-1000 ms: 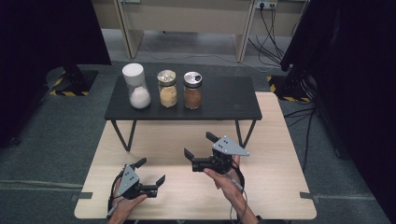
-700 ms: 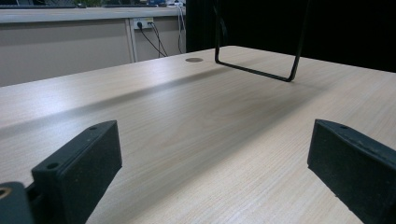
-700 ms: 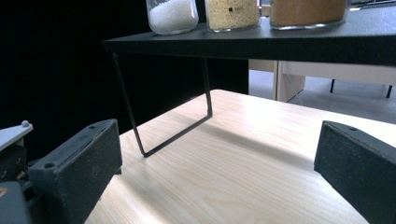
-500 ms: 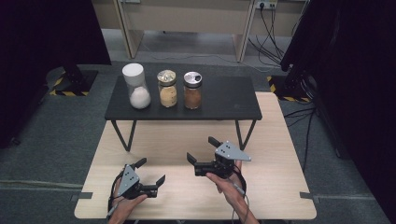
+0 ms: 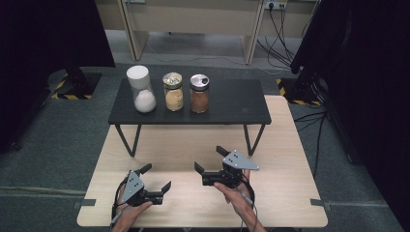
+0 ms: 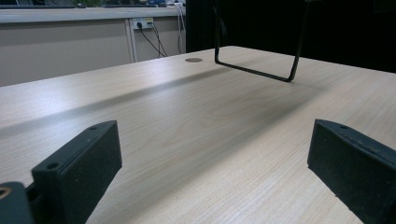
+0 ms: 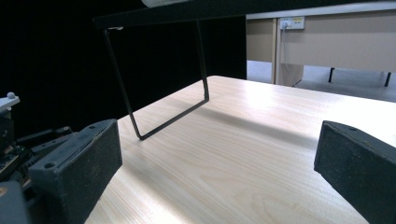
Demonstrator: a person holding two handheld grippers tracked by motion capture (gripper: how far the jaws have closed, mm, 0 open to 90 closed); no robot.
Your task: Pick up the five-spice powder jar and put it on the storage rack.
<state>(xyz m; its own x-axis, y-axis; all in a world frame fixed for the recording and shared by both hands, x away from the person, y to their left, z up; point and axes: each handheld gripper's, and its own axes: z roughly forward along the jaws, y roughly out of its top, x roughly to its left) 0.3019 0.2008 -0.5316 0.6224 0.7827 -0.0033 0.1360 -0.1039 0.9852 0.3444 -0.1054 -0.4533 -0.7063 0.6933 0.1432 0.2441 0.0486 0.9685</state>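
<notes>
Jars (image 5: 173, 92) of white, tan, brown powders.

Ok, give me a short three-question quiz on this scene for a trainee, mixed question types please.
1. True or false: the left hand-held gripper is shut on a jar.
2. How many jars stand on the black shelf?
3. Multiple choice: which jar stands nearest the shelf's left end? A. the white-lidded jar B. the tan jar C. the brown jar

Key
1. False: both it and the right hand-held gripper are open and empty above the wooden table.
2. Three.
3. A.
</notes>
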